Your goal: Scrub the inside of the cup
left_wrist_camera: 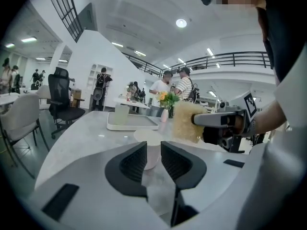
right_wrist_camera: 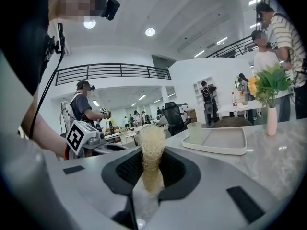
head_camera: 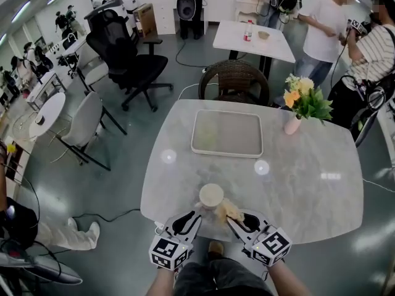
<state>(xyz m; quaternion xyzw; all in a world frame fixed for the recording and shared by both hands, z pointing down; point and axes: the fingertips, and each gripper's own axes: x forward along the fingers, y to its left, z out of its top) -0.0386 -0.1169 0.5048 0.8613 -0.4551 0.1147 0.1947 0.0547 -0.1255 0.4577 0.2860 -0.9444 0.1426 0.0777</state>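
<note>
While the left gripper (left_wrist_camera: 153,146) stands released, jaws apart and pressing on nothing, the right gripper (right_wrist_camera: 152,163) is clenched on a yellowish mesh scrubber (right_wrist_camera: 151,140). The left one seems lined up to steady the cup (head_camera: 211,197), which stands upright at the table's (head_camera: 308,184) six o'clock edge, just ahead of its tips. The scrubber sits just beside the rim at four o'clock, not yet inside. A tray (head_camera: 259,134) lies at twelve and a flower vase (head_camera: 292,123) at two, both well apart. Nothing blocks the cup's mouth.
</note>
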